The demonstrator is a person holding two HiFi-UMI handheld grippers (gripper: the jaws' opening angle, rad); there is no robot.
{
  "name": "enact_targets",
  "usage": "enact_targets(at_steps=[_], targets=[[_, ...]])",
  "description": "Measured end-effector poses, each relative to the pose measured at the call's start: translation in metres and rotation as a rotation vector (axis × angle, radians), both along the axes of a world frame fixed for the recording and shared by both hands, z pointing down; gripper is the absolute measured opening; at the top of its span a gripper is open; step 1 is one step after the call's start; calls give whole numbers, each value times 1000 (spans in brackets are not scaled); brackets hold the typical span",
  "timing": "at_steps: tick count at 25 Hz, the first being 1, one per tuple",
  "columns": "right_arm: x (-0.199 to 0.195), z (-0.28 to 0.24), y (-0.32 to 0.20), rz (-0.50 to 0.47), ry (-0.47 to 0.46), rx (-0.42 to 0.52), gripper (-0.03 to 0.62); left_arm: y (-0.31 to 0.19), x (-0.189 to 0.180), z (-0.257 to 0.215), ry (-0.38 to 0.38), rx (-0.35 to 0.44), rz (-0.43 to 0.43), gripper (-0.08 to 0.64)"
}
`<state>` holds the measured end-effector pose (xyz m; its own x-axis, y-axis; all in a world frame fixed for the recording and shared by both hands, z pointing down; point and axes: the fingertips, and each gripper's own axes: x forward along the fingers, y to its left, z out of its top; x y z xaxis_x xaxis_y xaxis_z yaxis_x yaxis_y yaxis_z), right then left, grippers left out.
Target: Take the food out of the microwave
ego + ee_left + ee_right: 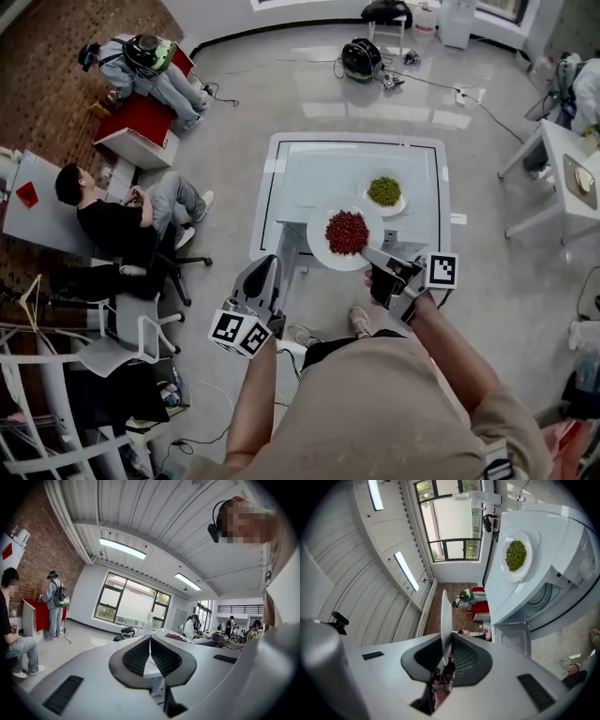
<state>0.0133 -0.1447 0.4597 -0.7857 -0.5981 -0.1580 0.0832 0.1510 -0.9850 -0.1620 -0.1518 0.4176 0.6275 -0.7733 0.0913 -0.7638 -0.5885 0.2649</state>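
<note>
A white plate of red food (347, 232) hangs in the air over the near edge of the white microwave (319, 169). My right gripper (370, 255) is shut on the plate's near rim. In the right gripper view the plate (445, 620) shows edge-on between the jaws. A second white plate with green food (384, 192) rests on top of the microwave (553, 541), also seen as the green food plate (516, 555). My left gripper (265, 264) hovers to the left of the held plate, its jaws together with nothing in them. From there the red food (176, 637) shows at the right.
A seated person (112, 220) on an office chair and a desk (37, 202) are at the left. Another person (150, 70) stands by a red cabinet (141, 127). White tables (562, 169) stand at the right. Bags and cables (361, 58) lie on the floor beyond the microwave.
</note>
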Motion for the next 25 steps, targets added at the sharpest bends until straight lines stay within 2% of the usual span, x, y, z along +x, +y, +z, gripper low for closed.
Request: enact_targets(at_steps=[7, 13, 20, 25], targets=[[41, -27, 0, 70, -17, 36, 48, -2, 15, -34, 1, 72, 37, 5], [81, -25, 7, 142, 15, 46, 48, -6, 25, -30, -21, 108, 39, 5], [111, 0, 14, 220, 49, 19, 48, -13, 35, 11, -3, 36, 84, 5], [128, 28, 23, 264, 70, -23, 48, -11, 43, 48, -51, -15, 100, 5]])
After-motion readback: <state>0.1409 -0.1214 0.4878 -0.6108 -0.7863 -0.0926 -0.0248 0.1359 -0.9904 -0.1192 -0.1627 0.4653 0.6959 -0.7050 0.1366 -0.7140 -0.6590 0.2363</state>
